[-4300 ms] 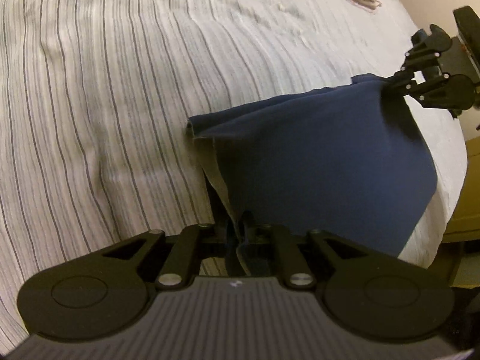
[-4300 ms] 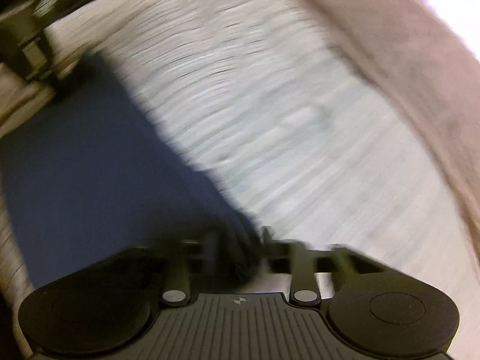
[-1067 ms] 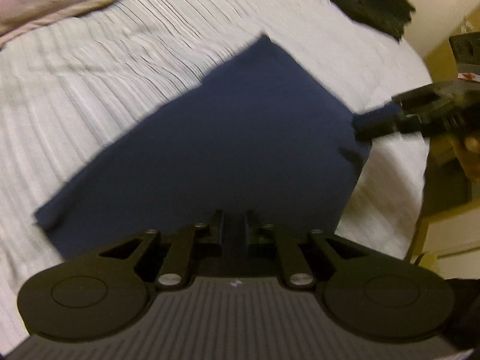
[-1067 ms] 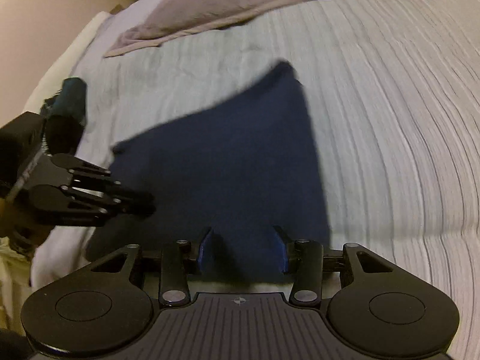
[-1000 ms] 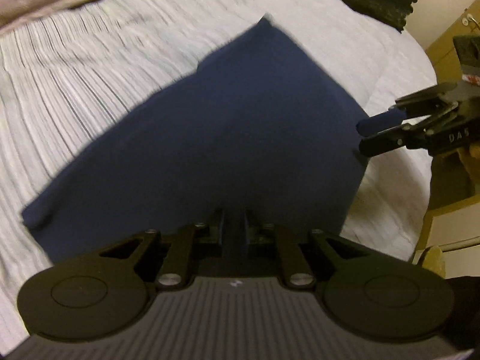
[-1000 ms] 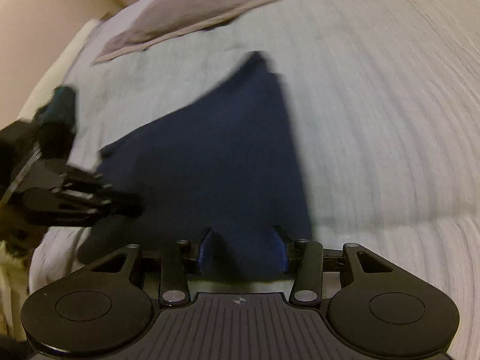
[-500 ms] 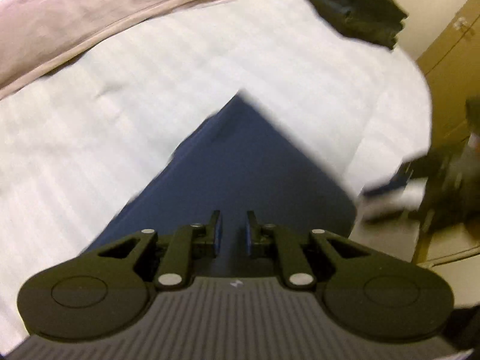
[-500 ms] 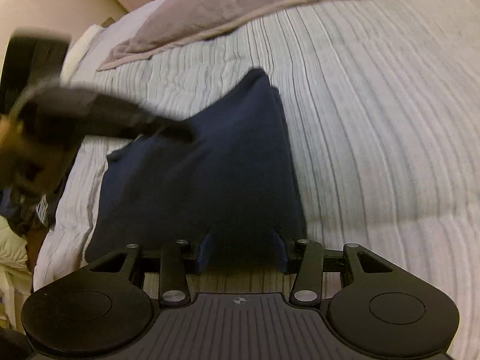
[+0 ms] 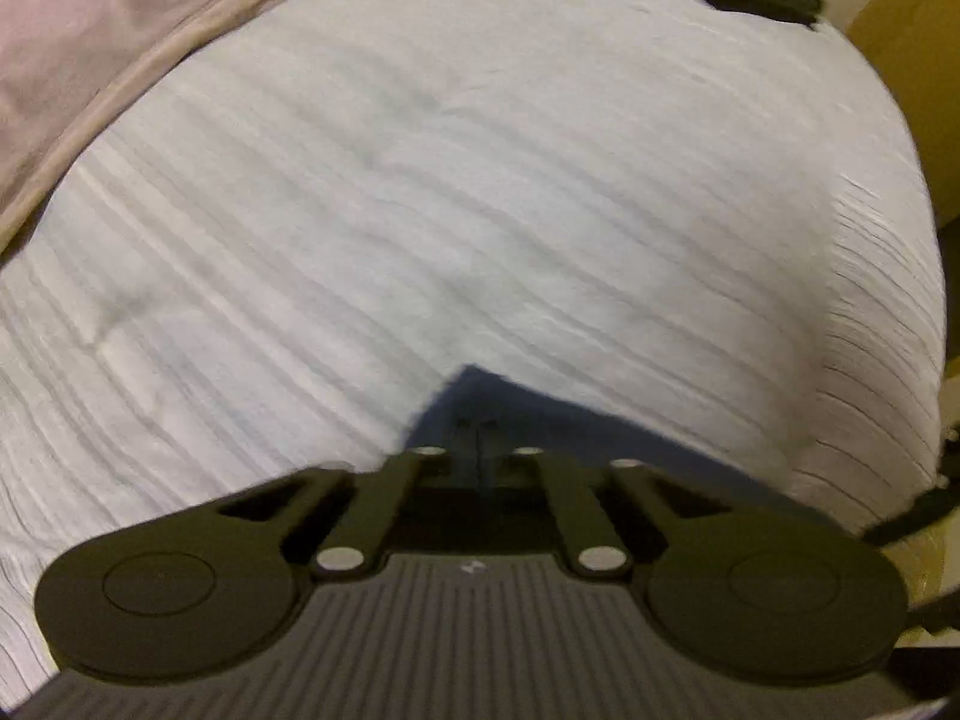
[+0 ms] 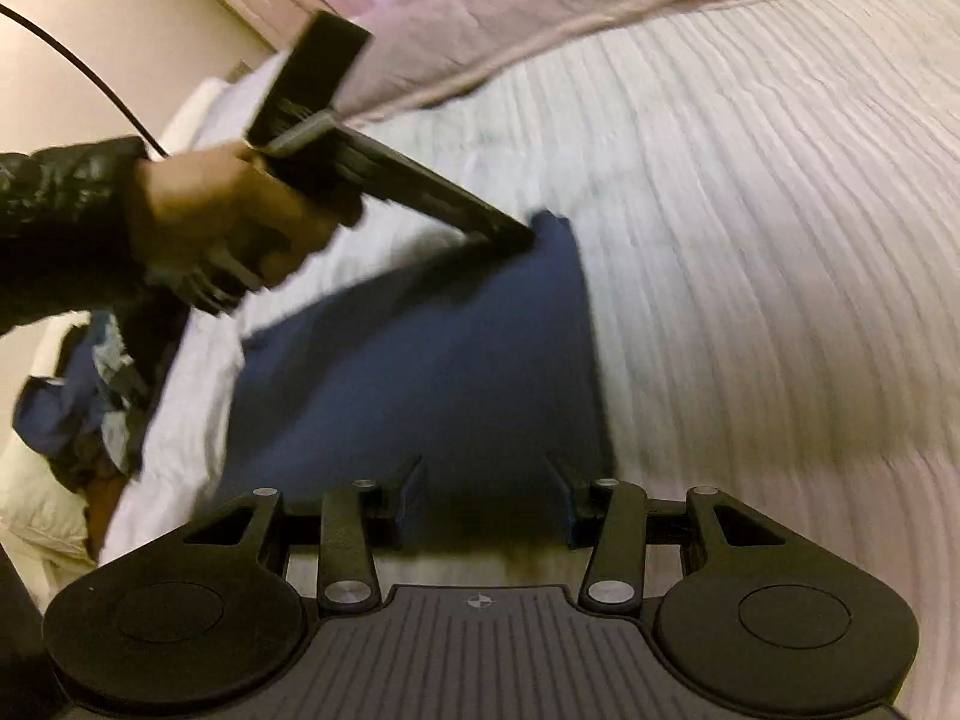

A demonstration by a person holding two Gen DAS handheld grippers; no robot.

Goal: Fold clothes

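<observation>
Striped bedspread [image 10: 750, 240] underneath, pinkish blanket [image 10: 540, 6] along its far side, folded navy garment [image 10: 432, 372] flat near the bed's edge: apparently mid-fold, with another fold or smoothing pass probably next, calling for a firm pinch on the far corner. Left gripper [image 10: 519, 238] slanting down from the left hand [image 10: 222, 222] onto that far corner, jaws together, possibly nipping cloth. Right gripper [image 10: 489, 483] low at the near edge, jaws wide, empty.

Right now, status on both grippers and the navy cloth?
Left gripper shut at navy cloth's far corner. Right gripper open at near edge. Cloth flat on striped bedspread; nothing obstructing.
</observation>
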